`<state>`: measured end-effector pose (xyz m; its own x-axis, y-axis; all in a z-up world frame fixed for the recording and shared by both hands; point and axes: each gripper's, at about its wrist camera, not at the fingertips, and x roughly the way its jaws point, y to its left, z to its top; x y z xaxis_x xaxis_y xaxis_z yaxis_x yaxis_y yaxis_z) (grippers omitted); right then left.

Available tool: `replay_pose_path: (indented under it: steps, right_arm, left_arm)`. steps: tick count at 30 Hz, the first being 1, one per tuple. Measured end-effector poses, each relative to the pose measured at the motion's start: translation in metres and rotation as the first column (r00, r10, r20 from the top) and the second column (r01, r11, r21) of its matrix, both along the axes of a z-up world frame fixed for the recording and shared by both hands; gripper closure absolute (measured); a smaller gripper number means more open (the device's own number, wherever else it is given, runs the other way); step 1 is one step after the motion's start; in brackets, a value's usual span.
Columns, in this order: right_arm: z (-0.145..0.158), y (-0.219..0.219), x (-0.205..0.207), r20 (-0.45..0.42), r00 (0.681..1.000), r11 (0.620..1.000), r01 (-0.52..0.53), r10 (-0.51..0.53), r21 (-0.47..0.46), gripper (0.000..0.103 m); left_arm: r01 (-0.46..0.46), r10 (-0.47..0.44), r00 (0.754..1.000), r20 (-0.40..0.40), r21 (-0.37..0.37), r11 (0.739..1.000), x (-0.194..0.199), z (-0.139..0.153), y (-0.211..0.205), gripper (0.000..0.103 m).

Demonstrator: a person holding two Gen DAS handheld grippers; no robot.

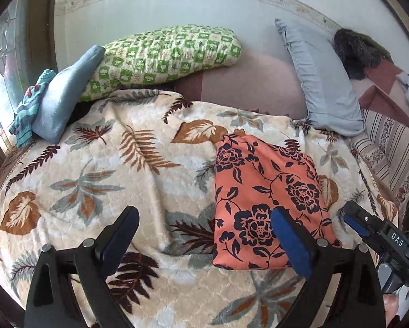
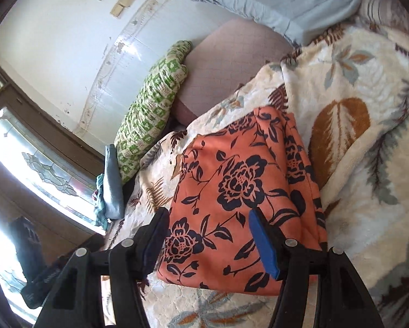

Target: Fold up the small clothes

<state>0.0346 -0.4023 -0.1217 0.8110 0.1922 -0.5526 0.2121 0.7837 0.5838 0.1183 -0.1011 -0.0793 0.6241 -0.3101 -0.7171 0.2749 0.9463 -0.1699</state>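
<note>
Left wrist view: the left claw stood wide apart, its black fingers faced with blue pads, and nothing lay between them. Beyond it, the folded orange garment lay flat on the bed as a roughly rectangular packet of smooth fabric printed with dark navy roses. It rested on a plush cream blanket with a quilted texture and a leaf pattern in brown and grey. At far left, a folded blue cloth leaned against a green checked pillow, with a teal striped item just beside it. A pale blue pillow stood at far right. The right claw entered at the right edge.

Right wrist view: the right claw was held partly open and empty, hovering above the near edge of the orange garment, the pads clear of the fabric. The blanket bunched in a soft fold to the right.
</note>
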Motion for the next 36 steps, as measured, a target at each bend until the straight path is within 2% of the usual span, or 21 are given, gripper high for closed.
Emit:
replay_pose_path:
  steps: [4,8,13,17,20,23,26,29,36]
  right_arm:
    - [0.024,0.016,-0.037,0.029,0.999,0.994,0.038,-0.035,-0.107,0.037]
    - [0.050,0.032,-0.066,0.021,0.999,0.972,0.031,-0.027,-0.233,0.037]
    - [0.091,0.051,-0.083,0.036,0.999,0.945,0.032,-0.021,-0.327,0.035]
    - [0.127,0.075,-0.091,0.057,0.998,0.909,0.048,-0.027,-0.415,0.035]
    - [0.149,0.095,-0.097,0.073,0.996,0.864,0.081,-0.051,-0.497,0.034]
    - [0.161,0.113,-0.103,0.076,0.994,0.818,0.112,-0.084,-0.565,0.033]
    - [0.168,0.128,-0.109,0.085,0.994,0.789,0.109,-0.072,-0.605,0.033]
    - [0.171,0.135,-0.115,0.098,0.994,0.789,0.101,-0.052,-0.605,0.033]
    - [0.165,0.136,-0.113,0.067,0.996,0.799,0.082,-0.053,-0.596,0.033]
  left_arm:
    - [-0.047,0.045,0.994,0.103,0.024,0.999,-0.024,0.030,0.025,0.006]
    - [-0.063,0.048,0.970,0.240,0.053,0.997,-0.049,0.059,0.041,0.004]
    - [-0.077,0.036,0.940,0.340,0.109,0.991,-0.074,0.085,0.046,0.001]
    - [-0.079,0.029,0.932,0.360,0.122,0.989,-0.086,0.096,0.044,0.001]
    - [-0.078,0.035,0.937,0.347,0.110,0.991,-0.091,0.098,0.043,0.001]
    - [-0.083,0.040,0.941,0.335,0.116,0.990,-0.093,0.096,0.041,0.001]
    - [-0.086,0.040,0.940,0.340,0.123,0.989,-0.096,0.094,0.040,0.001]
    - [-0.080,0.034,0.944,0.328,0.128,0.988,-0.097,0.091,0.040,0.001]
    - [-0.081,0.035,0.946,0.323,0.129,0.988,-0.100,0.090,0.041,0.001]
